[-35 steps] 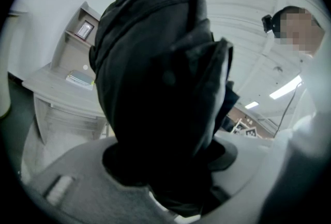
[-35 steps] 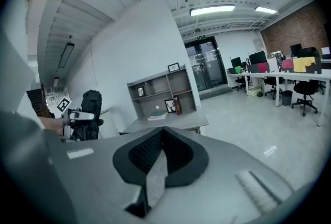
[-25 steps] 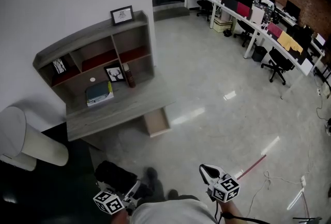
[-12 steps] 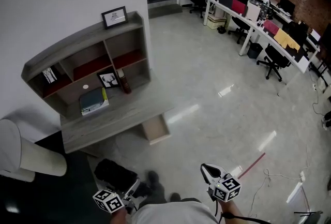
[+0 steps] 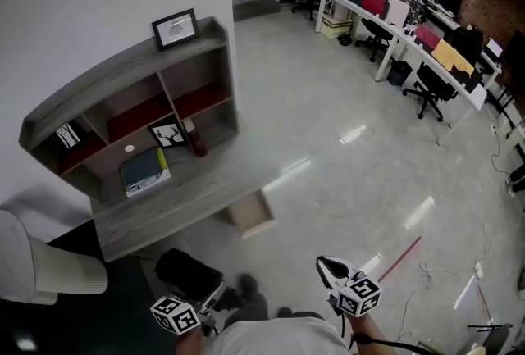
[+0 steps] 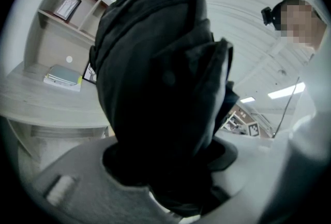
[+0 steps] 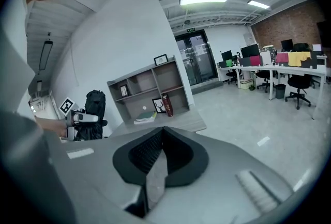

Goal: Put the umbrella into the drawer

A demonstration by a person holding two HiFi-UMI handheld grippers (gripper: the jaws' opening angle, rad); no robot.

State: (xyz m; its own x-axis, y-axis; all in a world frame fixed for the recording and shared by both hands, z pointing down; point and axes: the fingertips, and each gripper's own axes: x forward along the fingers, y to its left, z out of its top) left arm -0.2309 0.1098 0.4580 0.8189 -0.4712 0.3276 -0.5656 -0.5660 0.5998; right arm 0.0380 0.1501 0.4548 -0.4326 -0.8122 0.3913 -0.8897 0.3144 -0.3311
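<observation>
**Umbrella clamped in my left tool, drawer pulled out ahead**

I'm looking down on a pale, glossy office floor (image 5: 328, 116), with a long row of workstations (image 5: 385, 5) on its far side. Against the white wall stands a grey desk (image 5: 176, 197) with a shelf unit (image 5: 123, 95) on it. A framed picture (image 5: 174, 28) sits on top of the shelves. A stack of books (image 5: 145, 171) and a dark red bottle (image 5: 197, 140) rest on the desktop. Below the desk's front edge the drawer (image 5: 253, 215) is pulled out, its light wooden inside showing.

My left gripper (image 5: 215, 296) is clamped on the umbrella (image 5: 187, 273), which is black and folded. It rises past the jaws and fills most of the left gripper view. The umbrella is low in the head view, well apart from the drawer. My right gripper (image 5: 330, 269) is empty, its jaws pressed together.
</observation>
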